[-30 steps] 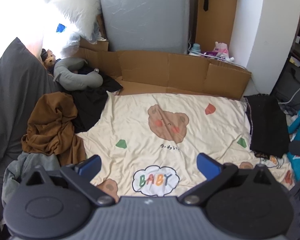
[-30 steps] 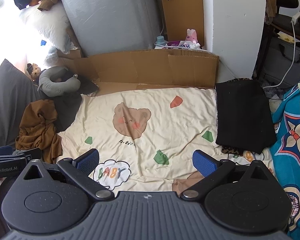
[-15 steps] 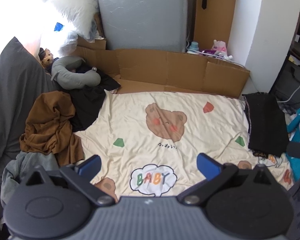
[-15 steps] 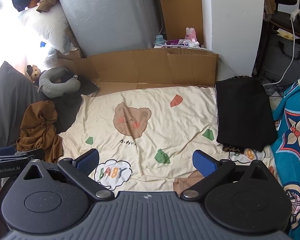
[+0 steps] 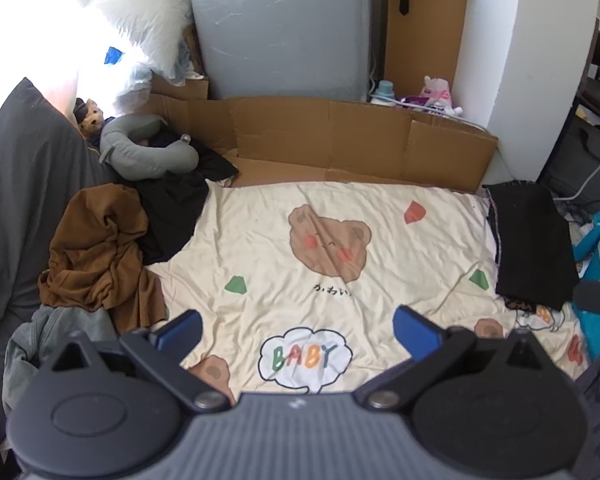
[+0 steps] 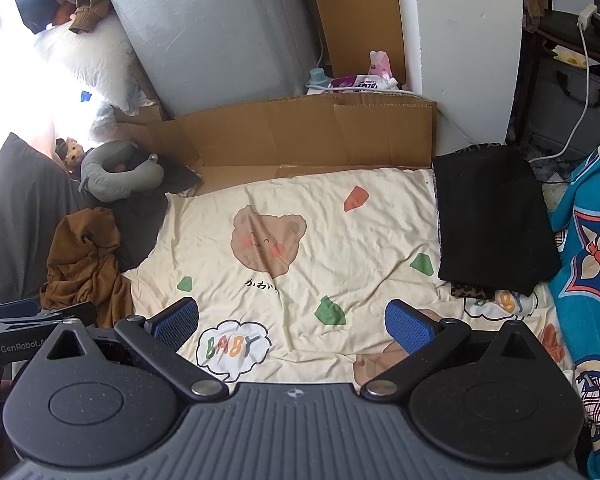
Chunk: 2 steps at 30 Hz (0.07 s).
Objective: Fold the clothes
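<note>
A crumpled brown garment (image 5: 96,252) lies at the left edge of the cream bear-print blanket (image 5: 380,216), with a black garment (image 5: 172,208) behind it and a grey one (image 5: 52,332) in front. A folded black garment (image 5: 528,240) lies at the blanket's right edge. The same brown heap (image 6: 84,260) and folded black garment (image 6: 488,220) show in the right wrist view. My left gripper (image 5: 298,330) is open and empty above the blanket's front. My right gripper (image 6: 292,320) is open and empty, to the right of the left one.
A cardboard wall (image 5: 360,136) stands behind the blanket, with a grey cabinet (image 5: 280,28) beyond it. A grey neck pillow (image 5: 148,152) and a dark grey cushion (image 5: 16,168) lie at the left. A teal patterned cloth (image 6: 588,264) lies at the right.
Both grippers have drifted slightly back and up; the scene has shifted a little in both views. The jaws stay open and no garment has moved.
</note>
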Tool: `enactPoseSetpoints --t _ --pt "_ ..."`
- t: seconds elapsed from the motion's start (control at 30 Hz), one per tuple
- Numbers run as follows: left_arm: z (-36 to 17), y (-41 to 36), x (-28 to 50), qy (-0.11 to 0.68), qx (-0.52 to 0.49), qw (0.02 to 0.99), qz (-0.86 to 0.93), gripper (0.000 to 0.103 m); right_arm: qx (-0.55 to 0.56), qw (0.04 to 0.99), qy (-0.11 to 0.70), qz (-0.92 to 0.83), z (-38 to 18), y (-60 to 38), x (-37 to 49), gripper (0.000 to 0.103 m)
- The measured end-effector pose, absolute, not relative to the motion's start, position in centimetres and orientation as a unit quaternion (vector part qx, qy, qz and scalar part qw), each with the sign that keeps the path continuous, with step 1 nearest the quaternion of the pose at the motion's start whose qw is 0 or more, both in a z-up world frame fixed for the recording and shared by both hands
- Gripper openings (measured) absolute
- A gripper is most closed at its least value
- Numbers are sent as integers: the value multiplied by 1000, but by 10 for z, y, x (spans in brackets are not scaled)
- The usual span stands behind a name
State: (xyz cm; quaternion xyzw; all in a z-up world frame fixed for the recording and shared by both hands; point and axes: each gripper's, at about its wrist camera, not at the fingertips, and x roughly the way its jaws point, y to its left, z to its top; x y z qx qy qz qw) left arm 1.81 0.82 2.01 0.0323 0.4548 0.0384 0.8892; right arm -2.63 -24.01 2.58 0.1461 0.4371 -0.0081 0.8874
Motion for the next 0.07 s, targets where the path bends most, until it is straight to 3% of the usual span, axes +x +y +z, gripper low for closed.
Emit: enactPoseSetpoints --t 0.07 --pt "20 8 18 455 32 889 38 103 144 887 438 -8 26 -240 -26 102"
